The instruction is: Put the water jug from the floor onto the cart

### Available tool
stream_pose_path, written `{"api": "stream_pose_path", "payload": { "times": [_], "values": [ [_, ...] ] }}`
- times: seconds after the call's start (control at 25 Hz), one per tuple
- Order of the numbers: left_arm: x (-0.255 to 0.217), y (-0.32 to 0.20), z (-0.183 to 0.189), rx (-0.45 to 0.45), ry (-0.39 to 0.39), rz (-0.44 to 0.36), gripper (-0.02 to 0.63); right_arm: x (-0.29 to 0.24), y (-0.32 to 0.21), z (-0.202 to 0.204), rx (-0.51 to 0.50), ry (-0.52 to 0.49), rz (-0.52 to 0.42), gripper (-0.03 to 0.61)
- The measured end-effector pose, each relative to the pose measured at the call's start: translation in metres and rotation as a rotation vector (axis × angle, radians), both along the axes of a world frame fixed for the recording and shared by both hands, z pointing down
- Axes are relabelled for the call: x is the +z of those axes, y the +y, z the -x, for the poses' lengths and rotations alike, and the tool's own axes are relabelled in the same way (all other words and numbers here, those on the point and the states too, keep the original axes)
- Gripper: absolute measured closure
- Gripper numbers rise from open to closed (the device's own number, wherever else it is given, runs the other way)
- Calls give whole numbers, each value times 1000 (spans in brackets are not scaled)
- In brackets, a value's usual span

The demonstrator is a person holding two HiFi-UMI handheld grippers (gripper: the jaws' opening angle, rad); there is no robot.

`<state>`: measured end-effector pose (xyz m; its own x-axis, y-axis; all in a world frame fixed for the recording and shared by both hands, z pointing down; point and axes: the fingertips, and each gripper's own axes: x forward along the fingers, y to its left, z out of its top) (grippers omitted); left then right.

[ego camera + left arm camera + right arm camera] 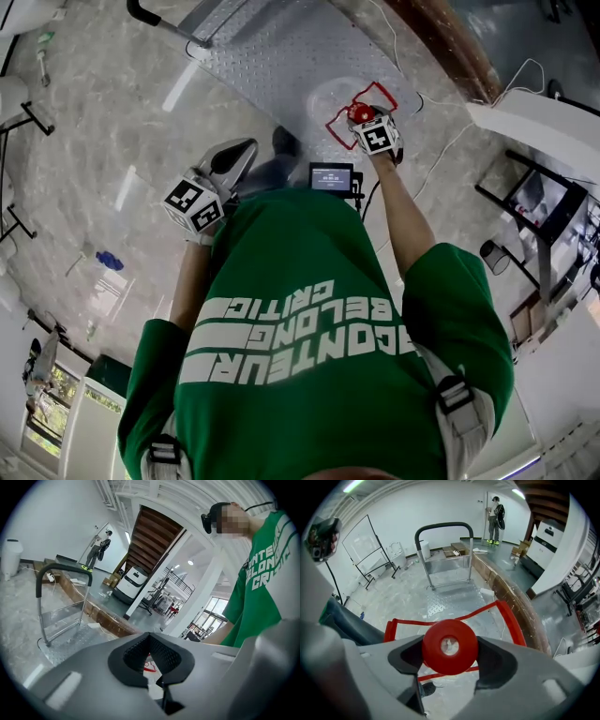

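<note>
Right gripper view: I read my right gripper (450,645) clamped on the round red screw cap (440,637) of the clear plastic water jug (333,98), which is over the diamond-plate deck of the grey steel cart (262,66). My left gripper (150,637) is closed and empty, well clear of the jug. The white print on the green cotton shirt (309,281) includes "BELONG" and "CRITIC".

holds the left gripper (242,150) out ahead by the waist, near level, forearm (190,281) bent, fingers (126,660) met at the tips, empty. reaches the bare right arm (398,211) forward, points the right gripper (362,116) steeply down, clamps its fingers (497,660) on either side of the red cap (450,646).
</note>
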<state>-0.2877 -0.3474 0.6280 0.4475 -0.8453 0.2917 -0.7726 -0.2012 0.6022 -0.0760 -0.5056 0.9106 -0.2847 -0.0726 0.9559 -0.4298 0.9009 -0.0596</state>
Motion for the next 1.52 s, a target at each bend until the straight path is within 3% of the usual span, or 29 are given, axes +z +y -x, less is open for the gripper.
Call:
{"api": "stream_pose_path", "payload": {
  "times": [0.32, 0.56, 0.76, 0.84, 1.0, 1.2, 1.4, 1.52],
  "values": [
    [7, 22, 12, -46, -2, 36, 604, 31, -7, 12, -44, 77, 11, 278],
    [9, 23, 14, -49, -12, 46, 604, 40, -15, 37, -103, 31, 4, 278],
    [8, 22, 11, -48, -9, 48, 604, 39, -17, 13, -55, 143, 36, 278],
    [7, 21, 7, -37, -5, 46, 604, 38, -13, 18, -77, 133, 42, 278],
    [8, 10, -3, 16, 6, 34, 604, 30, -10, 28, -77, 75, 50, 278],
    [3, -10, -18, 96, 14, 3, 604, -8, -19, 32, -49, -21, -14, 278],
    [-4, -35, -51, 209, 24, -45, 604, -55, -27, -17, 64, -70, -99, 279],
    [-6, -51, -75, 287, 30, -77, 604, -90, -27, -51, 135, -114, -162, 352]
  ]
}}
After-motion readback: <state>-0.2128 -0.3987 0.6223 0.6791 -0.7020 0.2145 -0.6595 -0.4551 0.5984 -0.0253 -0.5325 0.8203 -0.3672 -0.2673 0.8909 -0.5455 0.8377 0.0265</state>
